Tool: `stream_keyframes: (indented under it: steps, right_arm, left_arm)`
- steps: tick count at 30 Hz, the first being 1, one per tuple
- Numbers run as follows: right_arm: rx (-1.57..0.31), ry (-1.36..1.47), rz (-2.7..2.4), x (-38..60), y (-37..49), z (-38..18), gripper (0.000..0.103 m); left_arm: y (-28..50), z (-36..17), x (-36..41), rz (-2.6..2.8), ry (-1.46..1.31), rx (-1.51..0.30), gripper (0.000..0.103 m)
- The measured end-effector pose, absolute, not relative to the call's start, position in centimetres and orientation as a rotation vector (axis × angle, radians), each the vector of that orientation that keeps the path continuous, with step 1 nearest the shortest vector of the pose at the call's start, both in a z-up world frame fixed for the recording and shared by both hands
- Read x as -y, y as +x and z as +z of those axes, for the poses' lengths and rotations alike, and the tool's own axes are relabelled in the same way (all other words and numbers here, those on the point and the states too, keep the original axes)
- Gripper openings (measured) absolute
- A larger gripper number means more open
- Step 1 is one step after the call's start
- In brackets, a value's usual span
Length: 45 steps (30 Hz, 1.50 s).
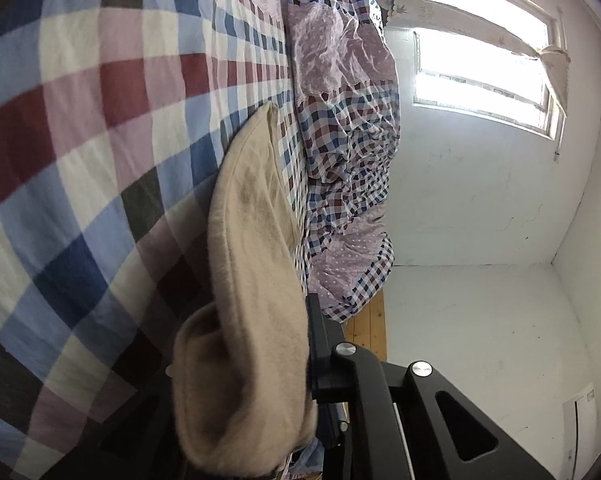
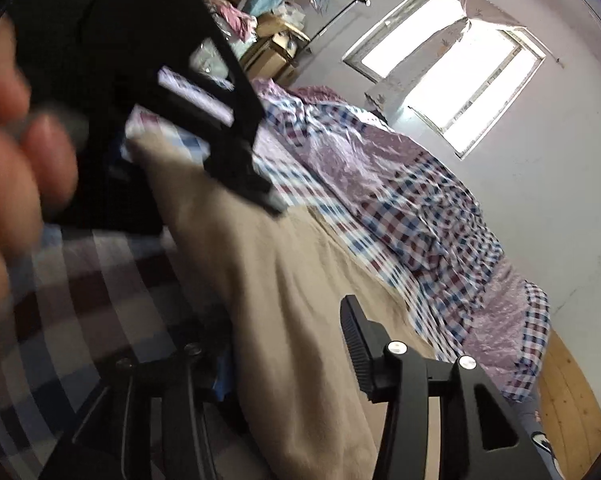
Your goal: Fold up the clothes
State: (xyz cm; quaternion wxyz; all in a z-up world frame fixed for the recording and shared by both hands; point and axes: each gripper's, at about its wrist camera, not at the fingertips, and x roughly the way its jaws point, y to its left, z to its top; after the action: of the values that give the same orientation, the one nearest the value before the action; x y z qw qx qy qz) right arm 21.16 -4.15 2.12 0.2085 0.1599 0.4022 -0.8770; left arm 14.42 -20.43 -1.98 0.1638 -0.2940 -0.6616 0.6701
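Note:
A beige knit garment (image 1: 252,248) lies on the checked bed sheet (image 1: 80,128), and one edge rises in a thick fold into my left gripper (image 1: 268,360). That gripper is shut on the fold. Only its right finger (image 1: 320,344) shows; the cloth hides the other. In the right wrist view the beige garment (image 2: 284,280) spreads across the bed. My left gripper (image 2: 260,192), held by a person's hand (image 2: 16,168), pinches its far edge. My right gripper (image 2: 280,352) stands open over the near part of the cloth, its pads apart and gripping nothing.
A crumpled checked quilt (image 2: 412,208) with lilac dotted panels lies along the far side of the bed by the white wall (image 1: 480,200) and window (image 2: 460,80). Wooden floor (image 2: 572,400) shows past the bed's end. Cardboard boxes (image 2: 276,36) and a clothes rail stand at the back.

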Motion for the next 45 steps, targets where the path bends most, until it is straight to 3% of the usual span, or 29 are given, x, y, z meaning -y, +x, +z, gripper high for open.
stream_keyframes:
  steps: [25, 45]
  right_arm:
    - [-1.473, 0.683, -2.547, -13.7, 19.6, -0.7, 0.051]
    - [-1.585, 0.762, -2.558, -21.0, 20.1, -1.2, 0.051]
  left_arm:
    - [13.6, -0.3, 21.5, 1.970, -0.828, 1.818, 0.003]
    - [13.9, -0.7, 22.5, 1.987, -0.832, 1.859, 0.003]
